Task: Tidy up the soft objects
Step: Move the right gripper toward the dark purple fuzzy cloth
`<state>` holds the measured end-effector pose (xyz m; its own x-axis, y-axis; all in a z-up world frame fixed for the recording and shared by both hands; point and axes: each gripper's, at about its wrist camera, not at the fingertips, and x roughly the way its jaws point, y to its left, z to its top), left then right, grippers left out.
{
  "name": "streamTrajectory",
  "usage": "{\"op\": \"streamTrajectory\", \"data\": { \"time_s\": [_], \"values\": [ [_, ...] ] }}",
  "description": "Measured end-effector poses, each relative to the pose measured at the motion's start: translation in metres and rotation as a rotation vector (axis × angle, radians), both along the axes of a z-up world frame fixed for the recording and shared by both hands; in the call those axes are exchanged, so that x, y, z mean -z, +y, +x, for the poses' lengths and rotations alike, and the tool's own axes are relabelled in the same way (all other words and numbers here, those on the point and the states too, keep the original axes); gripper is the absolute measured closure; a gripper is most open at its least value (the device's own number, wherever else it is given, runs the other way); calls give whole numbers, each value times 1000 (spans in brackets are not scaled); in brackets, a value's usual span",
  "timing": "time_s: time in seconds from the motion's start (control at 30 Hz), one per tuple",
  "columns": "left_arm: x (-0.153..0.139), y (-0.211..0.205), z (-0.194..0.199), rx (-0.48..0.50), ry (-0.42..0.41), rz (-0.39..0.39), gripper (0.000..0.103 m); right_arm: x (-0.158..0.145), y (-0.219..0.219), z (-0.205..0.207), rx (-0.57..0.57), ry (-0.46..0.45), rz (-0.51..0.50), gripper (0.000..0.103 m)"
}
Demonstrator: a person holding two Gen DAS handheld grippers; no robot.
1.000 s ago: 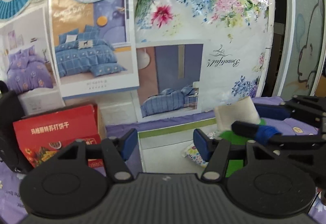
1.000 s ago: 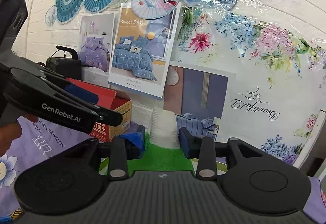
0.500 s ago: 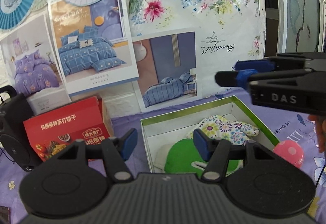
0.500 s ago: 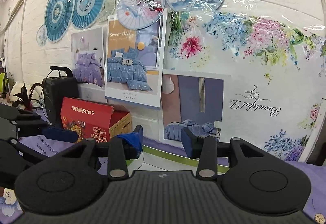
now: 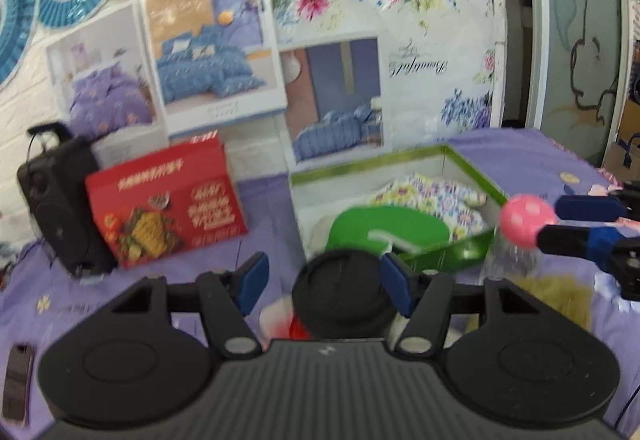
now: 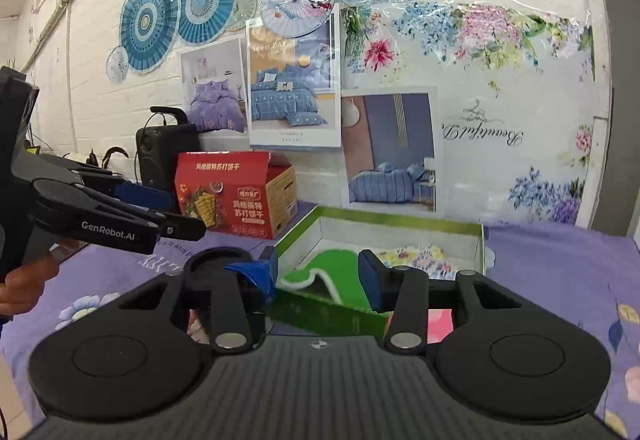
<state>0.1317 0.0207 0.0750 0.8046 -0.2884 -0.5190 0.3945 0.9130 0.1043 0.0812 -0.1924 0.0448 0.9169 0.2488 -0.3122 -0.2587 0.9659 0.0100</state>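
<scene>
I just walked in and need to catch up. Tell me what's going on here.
A person is sorting soft things into a green-rimmed box on a purple bedsheet, with tongs in each hand. A green item and a floral one already lie in the box. The left tongs stand open over a black round thing in front of the box. The right tongs are empty and opening, near a pink spotted ball outside the box.

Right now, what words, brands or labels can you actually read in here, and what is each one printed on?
"GenRobot.AI": side of the left tongs, seen from the right wrist.
"Sweet DAY": the bedding poster on the wall.
"Beautiful": mirrored script on the floral wall sheet.
Chinese characters: the red carton; large print is legible, the small print too small to read.
Lettering on the purple bedsheet: too distorted to read.
</scene>
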Motion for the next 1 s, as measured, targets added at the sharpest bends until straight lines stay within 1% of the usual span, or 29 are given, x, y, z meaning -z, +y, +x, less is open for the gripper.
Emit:
{"op": "streamTrajectory", "data": {
  "time_s": [0.1, 0.23, 0.3, 0.4, 0.47, 0.57, 0.63, 0.73, 0.8, 0.9, 0.93, 1.0],
  "values": [
    [20, 13, -21, -75, 50, 24, 40, 18, 7, -26, 6, 28, 15, 74],
    [49, 35, -53, -140, 134, 18, 40, 43, 17, -57, 9, 74, 59, 73],
    [61, 45, -72, -128, 160, 9, 40, 54, 21, -69, 15, 98, 81, 73],
    [73, 54, -100, -66, 188, 10, 40, 71, 22, -85, 17, 144, 122, 72],
    [81, 50, -117, -26, 191, 46, 40, 84, 21, -89, 23, 193, 143, 72],
    [88, 43, -133, 13, 158, 94, 40, 96, 17, -92, 55, 228, 157, 72],
    [93, 40, -136, 12, 146, 115, 39, 98, 16, -93, 56, 240, 173, 72],
    [94, 47, -126, -25, 187, 87, 40, 97, 26, -97, 0, 239, 194, 72],
    [90, 58, -120, -65, 198, 56, 39, 98, 40, -97, -73, 240, 172, 72],
    [86, 68, -101, -137, 223, 78, 39, 103, 66, -91, -165, 234, 136, 71],
    [85, 70, -93, -158, 239, 73, 39, 104, 76, -87, -206, 235, 121, 71],
    [82, 73, -79, -147, 285, 46, 39, 103, 96, -78, -253, 218, 62, 71]
  ]
}}
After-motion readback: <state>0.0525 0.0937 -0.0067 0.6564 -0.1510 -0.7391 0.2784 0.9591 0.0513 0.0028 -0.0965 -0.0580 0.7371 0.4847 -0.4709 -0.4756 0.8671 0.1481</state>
